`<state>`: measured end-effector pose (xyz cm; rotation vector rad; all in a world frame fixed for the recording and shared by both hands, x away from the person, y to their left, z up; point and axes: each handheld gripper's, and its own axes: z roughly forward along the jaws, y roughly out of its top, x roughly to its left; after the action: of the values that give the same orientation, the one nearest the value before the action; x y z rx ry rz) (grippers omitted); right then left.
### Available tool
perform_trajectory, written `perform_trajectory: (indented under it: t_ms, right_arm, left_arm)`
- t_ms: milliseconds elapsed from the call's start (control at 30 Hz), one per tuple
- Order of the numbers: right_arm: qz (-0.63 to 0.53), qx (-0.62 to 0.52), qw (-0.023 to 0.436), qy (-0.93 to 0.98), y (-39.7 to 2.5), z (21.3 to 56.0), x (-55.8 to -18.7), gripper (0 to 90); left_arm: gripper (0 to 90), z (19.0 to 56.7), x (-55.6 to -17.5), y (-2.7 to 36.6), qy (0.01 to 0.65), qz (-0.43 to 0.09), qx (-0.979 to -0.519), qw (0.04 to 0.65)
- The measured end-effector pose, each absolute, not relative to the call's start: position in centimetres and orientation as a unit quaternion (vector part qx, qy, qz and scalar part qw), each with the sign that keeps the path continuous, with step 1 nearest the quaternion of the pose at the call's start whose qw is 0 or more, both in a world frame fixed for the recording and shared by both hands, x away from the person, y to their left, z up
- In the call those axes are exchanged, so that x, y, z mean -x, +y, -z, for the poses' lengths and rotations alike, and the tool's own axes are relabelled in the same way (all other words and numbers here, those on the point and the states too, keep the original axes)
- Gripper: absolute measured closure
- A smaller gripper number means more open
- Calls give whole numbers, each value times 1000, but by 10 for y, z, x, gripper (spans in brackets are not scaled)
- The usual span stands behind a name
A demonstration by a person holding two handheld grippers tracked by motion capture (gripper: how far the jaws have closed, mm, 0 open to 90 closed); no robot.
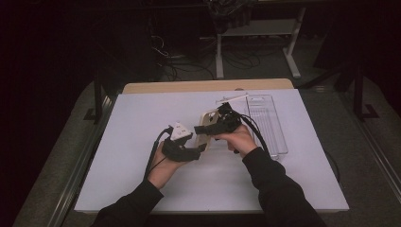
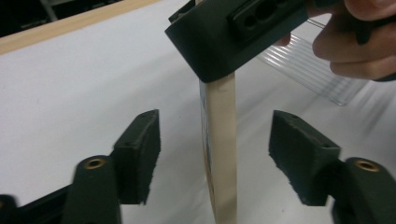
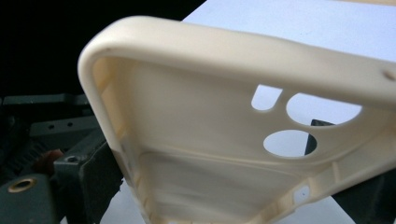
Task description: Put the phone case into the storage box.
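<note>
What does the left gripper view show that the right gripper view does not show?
The left gripper view alone shows the left gripper with jaws open either side of the cream phone case's thin edge, plus the clear plastic tray. The right gripper view alone shows the case's hollow inside and its camera cut-outs. Both share the case, clamped by the right gripper, and the white table.

Clear plastic tray [image 1: 267,124] (ribbed) on white table [image 1: 142,142].

phone case [image 3: 196,140] cropped at bottom edge
</note>
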<state>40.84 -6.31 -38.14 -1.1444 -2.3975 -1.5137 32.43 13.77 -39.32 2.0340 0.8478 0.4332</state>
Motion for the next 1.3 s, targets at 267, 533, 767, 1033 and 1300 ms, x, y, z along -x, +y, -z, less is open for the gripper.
perform_trajectory:
  t_ms: [267,533,767,1033,1300]
  right_arm:
    - [493,380,39,-782,-65,380,-408,80]
    - [493,383,35,-780,-67,379,-409,84]
    - [493,384,32,-780,-68,378,-409,87]
    - [493,385,32,-780,-69,378,-409,87]
    - [491,379,29,-784,-69,378,-410,87]
  left_arm:
    - [206,386,-323,153,328,-152,-822,439]
    - [144,386,-322,172,303,-134,-840,430]
    - [125,391,-321,193,290,-129,-846,429]
    - [73,398,-319,214,279,-131,-853,421]
    - [22,403,-313,227,285,-122,-852,422]
